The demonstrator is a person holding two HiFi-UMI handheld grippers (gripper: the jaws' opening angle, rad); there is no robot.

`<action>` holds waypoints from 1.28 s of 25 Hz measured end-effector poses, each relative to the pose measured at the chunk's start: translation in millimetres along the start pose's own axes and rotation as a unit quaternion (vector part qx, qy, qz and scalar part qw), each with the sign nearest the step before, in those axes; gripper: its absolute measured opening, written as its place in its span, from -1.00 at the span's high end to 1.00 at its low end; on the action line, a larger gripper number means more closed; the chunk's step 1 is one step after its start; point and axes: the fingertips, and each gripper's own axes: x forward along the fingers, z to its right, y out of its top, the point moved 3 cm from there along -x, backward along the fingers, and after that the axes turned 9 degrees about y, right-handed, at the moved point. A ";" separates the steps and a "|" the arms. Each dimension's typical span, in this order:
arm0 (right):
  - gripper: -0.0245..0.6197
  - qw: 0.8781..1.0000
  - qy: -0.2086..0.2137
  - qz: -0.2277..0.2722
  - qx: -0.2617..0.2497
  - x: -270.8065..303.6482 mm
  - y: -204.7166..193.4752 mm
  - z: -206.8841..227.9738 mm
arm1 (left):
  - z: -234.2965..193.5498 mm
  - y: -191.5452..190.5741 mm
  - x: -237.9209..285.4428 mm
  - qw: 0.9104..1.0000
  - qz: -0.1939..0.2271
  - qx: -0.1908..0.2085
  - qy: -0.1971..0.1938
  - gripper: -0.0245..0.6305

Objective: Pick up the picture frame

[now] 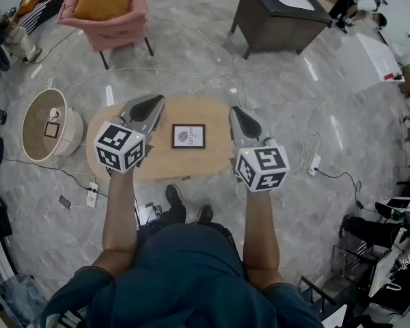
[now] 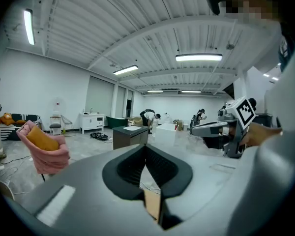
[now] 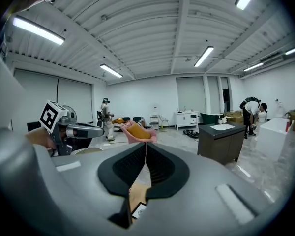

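Wooden oval bench (image 1: 191,164), head view: picture frame (image 1: 188,136) lies flat mid-bench, between left gripper (image 1: 150,106) and right gripper (image 1: 238,113), touching neither.
Left gripper view: jaws pressed together, nothing between them; only sliver of bench shows below.
Right gripper view: jaws likewise closed and empty; frame corner shows below them.
Risk: lowering with jaws closed would shove frame across bench. Flat-lying frame offers thin edge only, so pads may skid off or tip it.
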 end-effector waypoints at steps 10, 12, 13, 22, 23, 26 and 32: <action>0.89 0.998 -0.020 -0.033 0.042 48.0 -30.3 18.0 | -45.7 -36.0 42.3 0.999 -0.033 -0.028 -0.027 0.93; 0.89 0.998 -0.018 -0.042 0.050 58.8 -40.8 22.7 | -52.7 -50.8 52.0 0.998 -0.047 -0.038 -0.028 0.93; 0.88 0.997 -0.017 -0.046 0.055 64.1 -46.5 25.6 | -56.3 -59.1 57.2 0.997 -0.054 -0.044 -0.029 0.93; 0.88 0.991 -0.007 -0.094 0.093 106.6 -106.9 53.4 | -84.9 -133.7 94.2 0.988 -0.114 -0.102 -0.019 0.93; 0.88 0.990 -0.006 -0.099 0.098 110.8 -114.7 57.7 | -87.2 -141.6 99.0 0.987 -0.121 -0.106 -0.016 0.93; 0.88 0.987 -0.002 -0.115 0.113 124.4 -140.4 71.2 | -93.6 -168.4 113.9 0.983 -0.144 -0.116 -0.007 0.93; 0.87 0.977 0.014 -0.153 0.146 158.2 -202.7 92.6 | -105.8 -233.6 140.5 0.971 -0.198 -0.136 0.007 0.91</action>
